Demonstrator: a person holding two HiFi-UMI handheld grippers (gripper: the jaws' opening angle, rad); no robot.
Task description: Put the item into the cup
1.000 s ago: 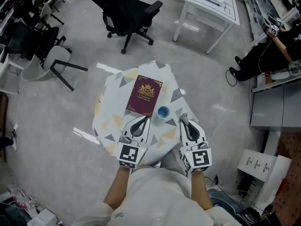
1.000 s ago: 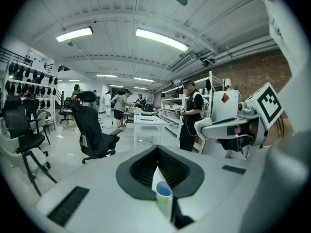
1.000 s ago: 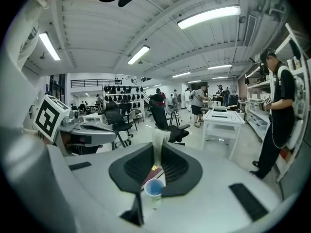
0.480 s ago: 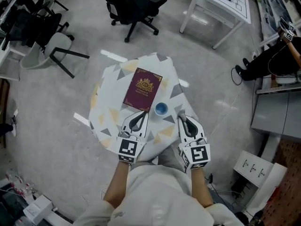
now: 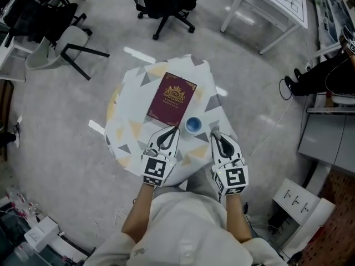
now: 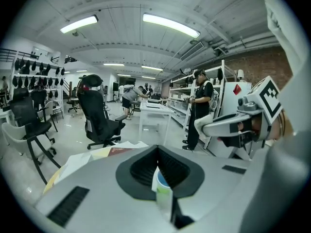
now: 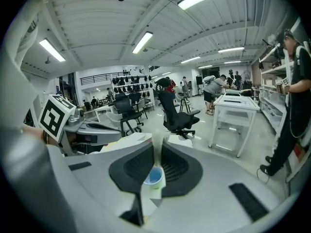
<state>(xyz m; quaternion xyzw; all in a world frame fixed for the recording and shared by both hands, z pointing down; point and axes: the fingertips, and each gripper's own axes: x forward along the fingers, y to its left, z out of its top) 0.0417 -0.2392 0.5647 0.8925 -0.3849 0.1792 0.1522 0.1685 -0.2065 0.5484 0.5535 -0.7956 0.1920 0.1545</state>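
While left gripper (image 5: 174,129) and right gripper (image 5: 213,133) are closed, cup (image 5: 192,125) stands upright, mouth up.

Tbl (image 5: 128,127): book (image 5: 172,98), cup (image 5: 192,125).

The small blue cup (image 5: 192,125) stands near the near edge of the round surface under a patterned cloth (image 5: 125,132), its mouth open to the air above. The left hand-held gripper (image 5: 173,129) and right hand-held gripper (image 5: 214,136) flank it. A flat maroon rectangular book (image 5: 172,97) fills the middle, just far-left of the cup. The cloth left of the book lies bare.
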